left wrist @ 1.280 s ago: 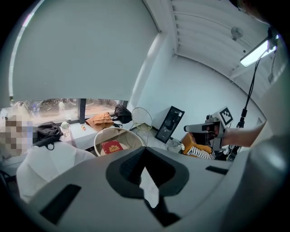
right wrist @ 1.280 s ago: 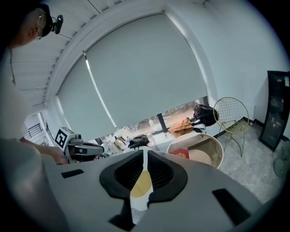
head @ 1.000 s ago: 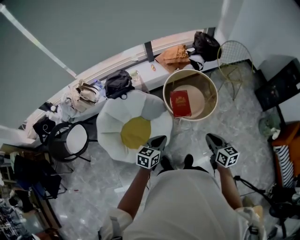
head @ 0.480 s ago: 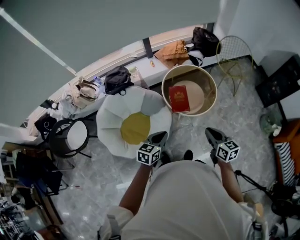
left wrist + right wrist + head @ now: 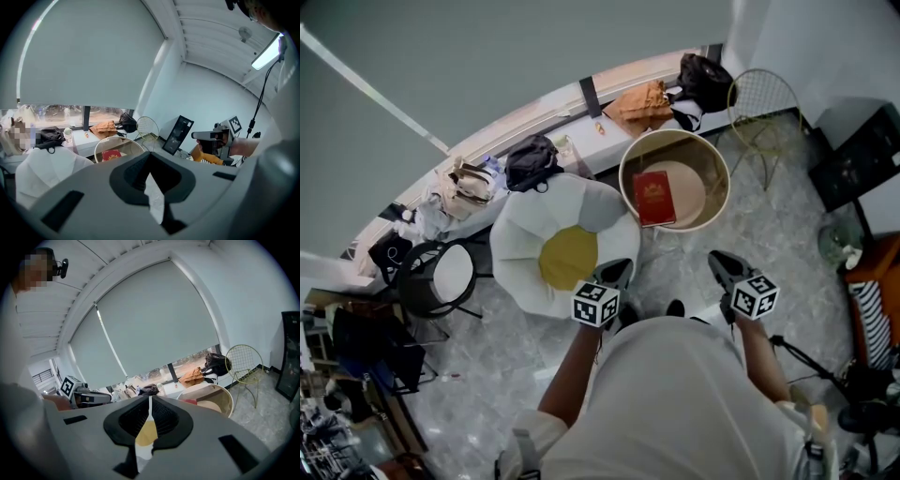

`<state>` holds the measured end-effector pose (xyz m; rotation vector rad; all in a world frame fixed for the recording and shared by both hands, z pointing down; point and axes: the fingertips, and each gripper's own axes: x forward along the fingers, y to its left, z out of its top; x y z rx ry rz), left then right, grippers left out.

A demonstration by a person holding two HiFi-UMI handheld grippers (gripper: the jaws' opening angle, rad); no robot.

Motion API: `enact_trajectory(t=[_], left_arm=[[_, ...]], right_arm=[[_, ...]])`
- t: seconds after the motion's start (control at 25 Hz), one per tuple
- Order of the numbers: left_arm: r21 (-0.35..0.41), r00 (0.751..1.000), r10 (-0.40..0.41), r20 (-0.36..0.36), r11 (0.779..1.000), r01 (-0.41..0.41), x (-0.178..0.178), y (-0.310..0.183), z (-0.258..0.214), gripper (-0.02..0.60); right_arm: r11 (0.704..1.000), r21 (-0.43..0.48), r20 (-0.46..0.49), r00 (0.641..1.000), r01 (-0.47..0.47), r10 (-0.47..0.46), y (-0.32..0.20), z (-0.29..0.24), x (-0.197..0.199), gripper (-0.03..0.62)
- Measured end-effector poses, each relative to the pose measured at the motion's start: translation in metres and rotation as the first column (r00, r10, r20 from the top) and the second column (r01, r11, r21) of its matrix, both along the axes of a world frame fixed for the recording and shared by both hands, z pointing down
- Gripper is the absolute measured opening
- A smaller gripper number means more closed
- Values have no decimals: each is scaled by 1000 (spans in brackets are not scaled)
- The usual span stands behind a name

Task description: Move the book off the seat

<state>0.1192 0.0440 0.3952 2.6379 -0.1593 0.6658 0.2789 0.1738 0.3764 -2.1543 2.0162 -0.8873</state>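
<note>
Left fingers (image 5: 616, 273) and right fingers (image 5: 727, 265) closed, book (image 5: 654, 197) on round seat (image 5: 713, 169), cushion (image 5: 567, 258) beside

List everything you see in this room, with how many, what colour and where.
book: one, red, on the round seat
round seat: one, beige, straight ahead
flower cushion: one, white with yellow centre, left of the seat
wire chair: one, gold, far right
backpack: one, black, on the window ledge
stool: one, black with white top, far left
left gripper: one, black jaws shut, empty
right gripper: one, black jaws shut, empty
</note>
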Motion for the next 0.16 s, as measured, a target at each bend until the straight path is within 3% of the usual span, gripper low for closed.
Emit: enact_trajectory(t=[0.16], left_arm=[[5,1000,-4,-2,1000,4,3,-4,-1,2]], right_arm=[[1000,-2,5,1000,-5,5,-1,-1,1,48]])
